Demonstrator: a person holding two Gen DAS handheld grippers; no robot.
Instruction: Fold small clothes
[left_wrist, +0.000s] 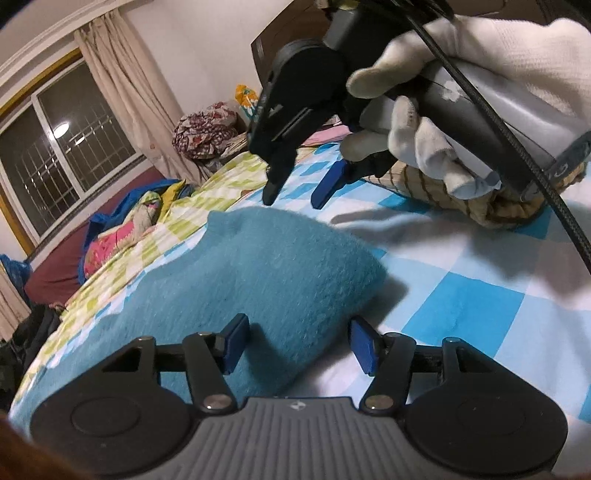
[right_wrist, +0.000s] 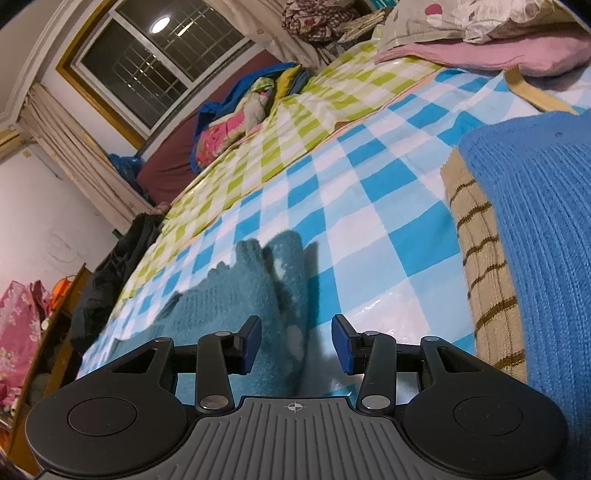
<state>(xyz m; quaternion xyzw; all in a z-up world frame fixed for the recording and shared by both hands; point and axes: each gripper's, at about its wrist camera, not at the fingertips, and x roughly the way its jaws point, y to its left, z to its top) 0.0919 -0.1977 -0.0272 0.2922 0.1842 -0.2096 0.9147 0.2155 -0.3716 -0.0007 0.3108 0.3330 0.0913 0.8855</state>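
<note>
A fuzzy teal garment (left_wrist: 258, 273) lies folded on the blue-and-white checked bed sheet (left_wrist: 461, 295). My left gripper (left_wrist: 299, 345) is open just above its near edge, jaws wide apart, holding nothing. My right gripper (left_wrist: 295, 194), held by a white-gloved hand (left_wrist: 461, 85), hovers open above the garment's far edge. In the right wrist view the right gripper (right_wrist: 295, 343) is open and empty over the teal garment (right_wrist: 236, 306), whose scalloped edge shows ahead.
A beige brown-striped knit (right_wrist: 480, 258) with a blue knit (right_wrist: 546, 221) on top lies right of the teal garment; it also shows in the left wrist view (left_wrist: 461, 192). Pillows (right_wrist: 480, 33), a green-checked sheet (right_wrist: 295, 122), crumpled clothes (right_wrist: 236, 118) and a window (right_wrist: 147, 62) lie beyond.
</note>
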